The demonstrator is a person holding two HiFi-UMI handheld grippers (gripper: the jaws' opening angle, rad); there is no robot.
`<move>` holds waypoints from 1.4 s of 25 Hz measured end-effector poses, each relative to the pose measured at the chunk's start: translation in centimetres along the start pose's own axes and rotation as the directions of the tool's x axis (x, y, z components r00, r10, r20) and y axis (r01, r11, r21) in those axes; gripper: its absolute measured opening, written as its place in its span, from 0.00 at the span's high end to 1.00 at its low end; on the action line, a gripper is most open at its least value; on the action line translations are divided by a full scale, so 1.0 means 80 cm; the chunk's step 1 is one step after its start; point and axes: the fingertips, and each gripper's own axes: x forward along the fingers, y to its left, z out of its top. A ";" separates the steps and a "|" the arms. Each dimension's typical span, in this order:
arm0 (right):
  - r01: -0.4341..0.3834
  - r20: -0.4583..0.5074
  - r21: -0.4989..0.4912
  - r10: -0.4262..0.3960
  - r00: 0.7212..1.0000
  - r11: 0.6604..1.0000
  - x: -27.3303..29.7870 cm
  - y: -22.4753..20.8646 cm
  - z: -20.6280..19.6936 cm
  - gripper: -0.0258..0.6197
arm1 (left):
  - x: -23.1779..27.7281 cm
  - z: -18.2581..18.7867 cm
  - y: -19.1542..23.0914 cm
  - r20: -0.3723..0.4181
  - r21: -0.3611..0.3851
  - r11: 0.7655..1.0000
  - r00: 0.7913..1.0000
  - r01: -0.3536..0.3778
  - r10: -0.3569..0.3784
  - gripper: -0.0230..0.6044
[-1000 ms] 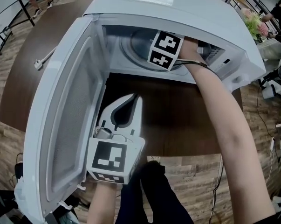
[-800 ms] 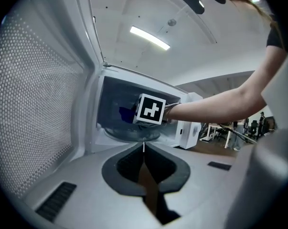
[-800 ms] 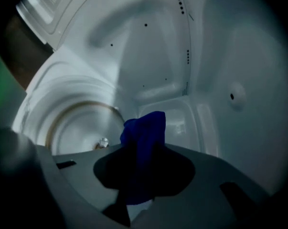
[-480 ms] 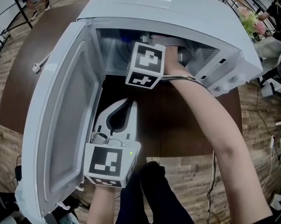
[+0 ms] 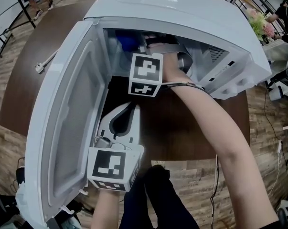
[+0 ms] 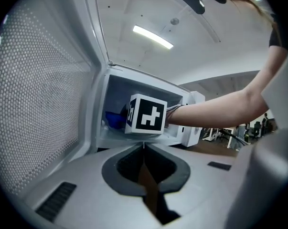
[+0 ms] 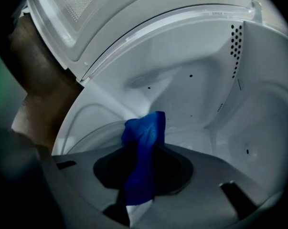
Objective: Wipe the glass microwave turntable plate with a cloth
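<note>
Dark brown desk [image 5: 182, 132] on a wood-plank floor, with a white microwave [image 5: 182, 13] standing on it. The microwave door [image 5: 62, 123] is swung wide open toward the left, its perforated inner screen facing the cavity.

Inside the cavity, the glass turntable plate [image 7: 84, 133] lies on the oven floor. Only its curved rim shows, seen in the right gripper view as a pale arc below the white back wall.

Right hand-held gripper [image 7: 143, 138] is reached into the oven, forearm crossing the opening, its marker cube [image 5: 145, 74] at the cavity mouth. Its jaws are clenched on a blue cloth [image 7: 143, 149]. The cloth bunches up past the jaw tips and hangs over the near part of the plate. I cannot tell whether it presses on the glass.

Left hand-held gripper [image 5: 135, 105] is held low outside the oven, over the desk just beside the open door and pointing at the cavity. Its jaws are closed tip to tip with nothing between them.

A white cord with its plug [image 5: 39, 67] lies on the desk, left of the door.
</note>
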 end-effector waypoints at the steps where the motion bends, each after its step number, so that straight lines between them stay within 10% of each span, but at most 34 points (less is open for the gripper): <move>1: 0.001 -0.007 -0.001 -0.001 1.000 1.000 0.001 0.000 -0.004 0.83 | 0.000 0.000 0.000 0.000 -0.002 1.000 1.000 0.000 0.000 0.95; 24: -0.063 -0.294 -0.221 -0.005 0.956 0.973 -0.010 0.009 -0.133 0.83 | 0.005 0.000 -0.014 -0.015 0.016 0.999 0.999 0.048 -0.048 0.95; 35: -0.352 -0.614 -0.398 0.039 0.788 0.848 -0.022 0.025 -0.203 0.84 | 0.005 0.000 -0.018 -0.014 0.018 0.998 0.998 0.061 -0.061 0.95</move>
